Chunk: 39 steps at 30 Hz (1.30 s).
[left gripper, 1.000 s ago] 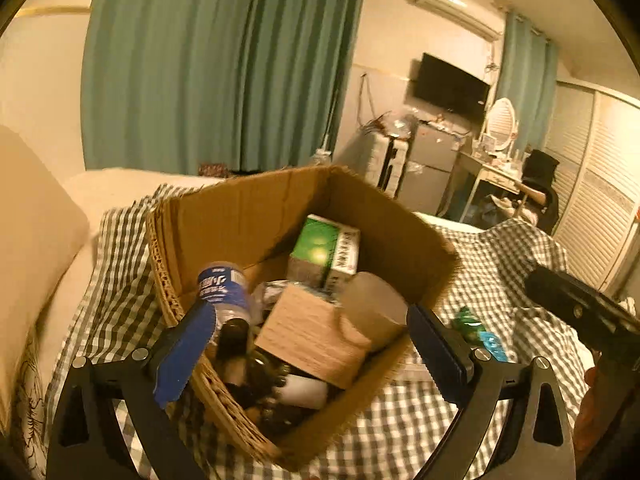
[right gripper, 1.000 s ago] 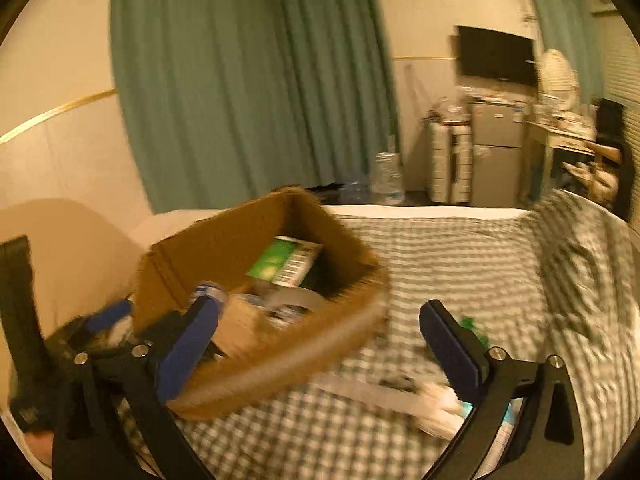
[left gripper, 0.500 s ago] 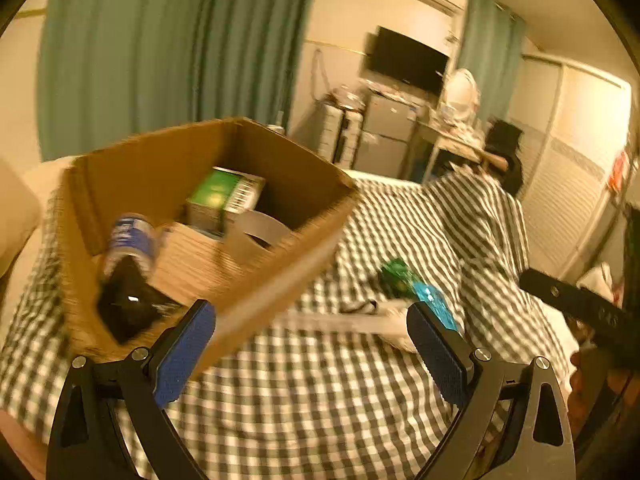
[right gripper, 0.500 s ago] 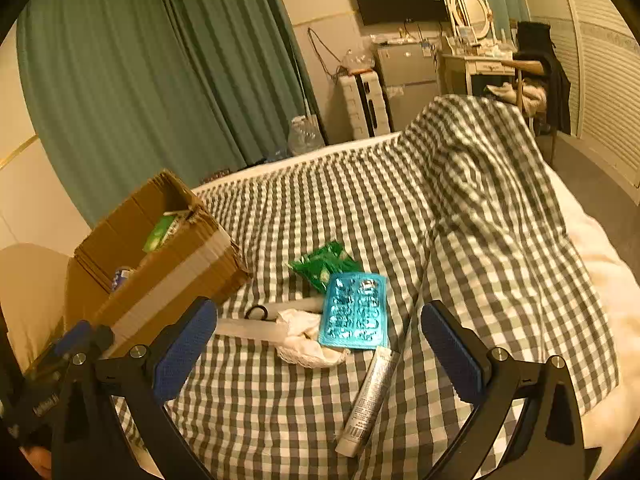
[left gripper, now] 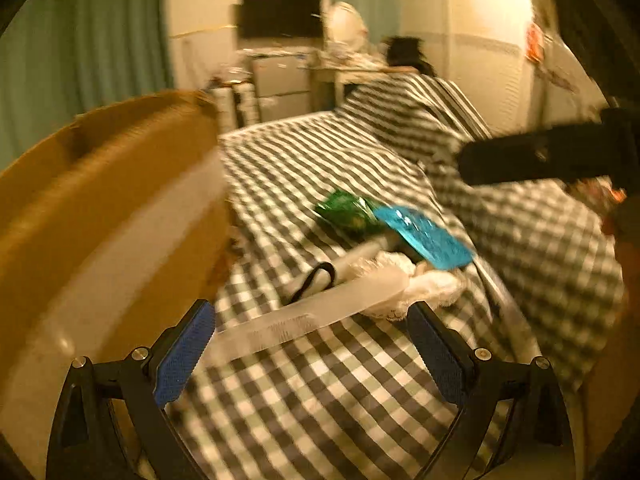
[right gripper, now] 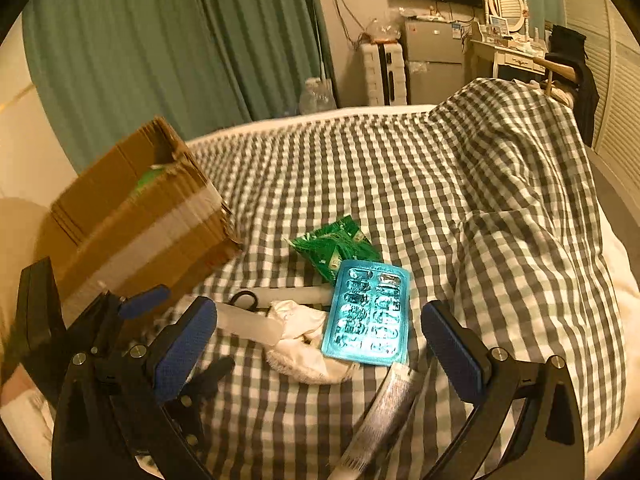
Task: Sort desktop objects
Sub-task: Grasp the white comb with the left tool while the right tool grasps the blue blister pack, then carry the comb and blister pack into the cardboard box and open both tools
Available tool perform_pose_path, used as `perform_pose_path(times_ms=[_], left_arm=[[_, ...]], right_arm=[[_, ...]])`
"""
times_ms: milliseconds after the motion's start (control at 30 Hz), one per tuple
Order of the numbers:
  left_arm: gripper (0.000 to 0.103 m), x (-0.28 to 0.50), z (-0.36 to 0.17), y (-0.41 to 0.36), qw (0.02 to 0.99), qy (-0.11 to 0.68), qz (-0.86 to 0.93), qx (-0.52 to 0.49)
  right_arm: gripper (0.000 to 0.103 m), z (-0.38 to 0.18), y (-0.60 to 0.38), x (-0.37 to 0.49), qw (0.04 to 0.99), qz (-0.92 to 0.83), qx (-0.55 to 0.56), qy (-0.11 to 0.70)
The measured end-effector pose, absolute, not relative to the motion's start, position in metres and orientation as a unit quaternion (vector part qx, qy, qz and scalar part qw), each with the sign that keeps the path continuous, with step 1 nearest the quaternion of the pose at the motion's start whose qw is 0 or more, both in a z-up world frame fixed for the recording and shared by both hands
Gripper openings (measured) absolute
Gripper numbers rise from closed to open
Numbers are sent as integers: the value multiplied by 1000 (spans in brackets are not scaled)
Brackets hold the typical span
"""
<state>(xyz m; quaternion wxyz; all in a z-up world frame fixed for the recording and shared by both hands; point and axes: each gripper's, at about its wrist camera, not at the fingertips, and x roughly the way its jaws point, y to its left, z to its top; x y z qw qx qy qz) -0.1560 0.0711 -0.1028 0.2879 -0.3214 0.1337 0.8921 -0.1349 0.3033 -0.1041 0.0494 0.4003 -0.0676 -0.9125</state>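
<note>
A cardboard box [right gripper: 136, 216] stands on the checked bedspread at left; it fills the left of the left wrist view [left gripper: 100, 216]. Beside it lie a green packet [right gripper: 336, 246], a blue blister pack [right gripper: 368, 316], a white cloth [right gripper: 304, 340], a clear ruler [right gripper: 252, 322], a black ring [right gripper: 245, 300] and a tube [right gripper: 384, 412]. The packet [left gripper: 346, 210], blister pack [left gripper: 424, 236] and ruler [left gripper: 312, 314] show blurred in the left wrist view. My left gripper [left gripper: 312, 354] is open and empty just before the ruler. My right gripper [right gripper: 318, 350] is open and empty above the cloth and blister pack.
The checked cover [right gripper: 500, 184] rises in a hump at right. Green curtains [right gripper: 160, 48], a small fridge [right gripper: 434, 60] and a dressing table [right gripper: 508, 52] stand beyond the bed. The right gripper's body [left gripper: 552, 156] shows at the right of the left wrist view.
Both grippers have swung right, away from the box and toward the loose items. The left gripper now sits low, close to the ruler. Both stayed open.
</note>
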Motion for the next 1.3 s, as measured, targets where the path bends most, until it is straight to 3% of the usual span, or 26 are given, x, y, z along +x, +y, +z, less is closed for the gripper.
perform_pose_path(times_ms=[267, 400, 500, 533, 567, 733, 967, 1033, 1300], left_arm=[[95, -181, -134, 91, 349, 156, 853, -357], [53, -194, -139, 83, 340, 149, 847, -381], [36, -190, -134, 70, 340, 141, 849, -380], [32, -188, -134, 69, 339, 143, 850, -378], [30, -184, -132, 67, 336, 149, 851, -375], [21, -163, -129, 63, 321, 163, 856, -371], [11, -138, -116, 47, 307, 117, 870, -368], [3, -128, -112, 45, 305, 112, 871, -368], [3, -93, -105, 30, 291, 84, 873, -383]], right_arm=[[101, -139, 314, -179, 0, -879, 474, -59], [96, -164, 321, -199, -28, -846, 530, -60], [86, -177, 320, -204, -45, -830, 555, -41], [73, -177, 318, -204, -48, -831, 554, -30], [70, -178, 317, -202, -38, -830, 555, -35], [69, -175, 320, -186, -21, -840, 539, -52], [69, -151, 327, -149, 4, -857, 503, -108], [69, -146, 326, -139, 11, -860, 497, -112], [69, -132, 299, -101, 49, -872, 475, -109]])
